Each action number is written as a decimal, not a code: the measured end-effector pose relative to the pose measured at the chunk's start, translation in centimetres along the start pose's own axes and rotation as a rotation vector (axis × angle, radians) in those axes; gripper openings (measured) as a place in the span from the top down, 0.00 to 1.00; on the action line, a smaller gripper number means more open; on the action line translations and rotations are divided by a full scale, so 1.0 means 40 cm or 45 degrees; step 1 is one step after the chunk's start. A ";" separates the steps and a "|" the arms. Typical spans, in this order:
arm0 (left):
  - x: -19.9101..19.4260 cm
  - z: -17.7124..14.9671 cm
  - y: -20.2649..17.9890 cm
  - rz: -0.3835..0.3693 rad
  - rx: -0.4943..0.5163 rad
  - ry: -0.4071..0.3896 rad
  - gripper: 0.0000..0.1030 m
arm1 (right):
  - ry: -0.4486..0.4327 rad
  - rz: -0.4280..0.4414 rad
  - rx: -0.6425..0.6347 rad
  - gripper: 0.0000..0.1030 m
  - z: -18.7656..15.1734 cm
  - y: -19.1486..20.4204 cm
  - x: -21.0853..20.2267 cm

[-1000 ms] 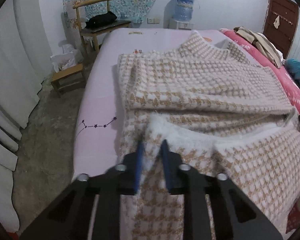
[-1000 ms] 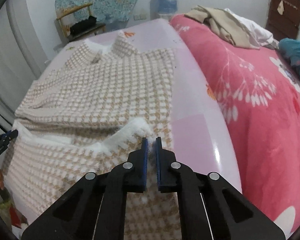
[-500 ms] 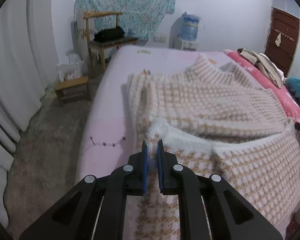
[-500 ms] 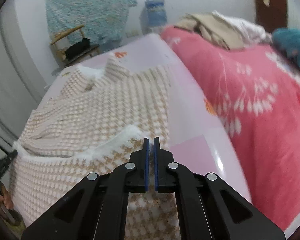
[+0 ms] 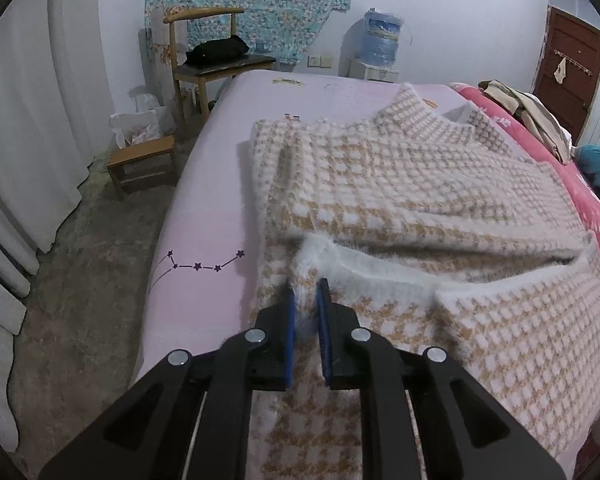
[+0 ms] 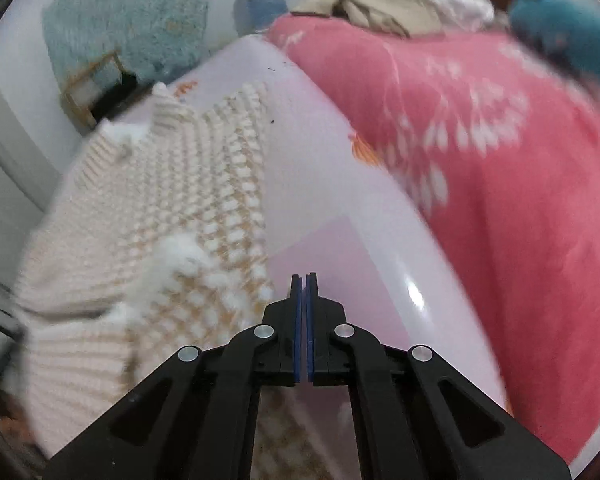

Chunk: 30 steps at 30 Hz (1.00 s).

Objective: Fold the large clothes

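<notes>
The houndstooth sweater (image 5: 400,184) lies flat on the pink bed (image 5: 216,208), its hem end folded up over its lower body, white fleecy lining (image 5: 364,264) showing. At the sweater's left corner, the left tongs (image 5: 306,296) have just been opening; a tuft of lining sits between the blue pads, which look slack rather than pressing. The right tongs (image 6: 304,284), pressed together and empty, have slid off the sweater's right edge to hang over bare sheet. Both corners seem released, so this fold looks laid down. The right view is smeared with motion blur, and the sweater's near end is hidden behind the tongs.
</notes>
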<state>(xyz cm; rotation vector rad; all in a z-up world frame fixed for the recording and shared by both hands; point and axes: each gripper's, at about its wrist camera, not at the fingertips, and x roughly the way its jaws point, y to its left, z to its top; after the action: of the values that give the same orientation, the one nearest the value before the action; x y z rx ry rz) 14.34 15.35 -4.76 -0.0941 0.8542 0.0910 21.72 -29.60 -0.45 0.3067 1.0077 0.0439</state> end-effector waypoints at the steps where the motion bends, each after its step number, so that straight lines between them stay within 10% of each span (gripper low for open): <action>1: -0.006 0.001 0.001 0.004 0.003 -0.001 0.83 | -0.026 0.014 0.009 0.95 -0.001 -0.005 -0.026; 5: -0.078 0.012 0.012 0.050 -0.020 -0.110 0.67 | -0.153 0.047 -0.073 0.80 -0.013 0.024 -0.153; 9: -0.186 0.008 -0.034 -0.122 0.045 -0.248 0.67 | -0.164 0.174 -0.277 0.68 -0.065 0.123 -0.236; 14: -0.138 -0.053 -0.182 -0.483 0.150 -0.009 0.67 | 0.064 0.311 -0.515 0.76 -0.155 0.281 -0.159; 19: -0.037 -0.100 -0.242 -0.326 0.234 0.060 0.66 | 0.225 0.277 -0.562 0.88 -0.180 0.350 -0.015; 27: -0.059 -0.095 -0.244 -0.347 0.203 0.010 0.68 | 0.138 0.274 -0.529 0.90 -0.135 0.368 0.043; 30: -0.120 -0.097 -0.246 -0.489 0.229 -0.082 0.69 | 0.153 0.314 -0.465 0.90 -0.119 0.347 0.050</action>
<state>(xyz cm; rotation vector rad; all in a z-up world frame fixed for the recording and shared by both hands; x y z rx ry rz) 9.47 4.94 -3.20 -0.0845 0.7634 -0.3408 20.24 -14.88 -0.67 0.0921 1.0539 0.4696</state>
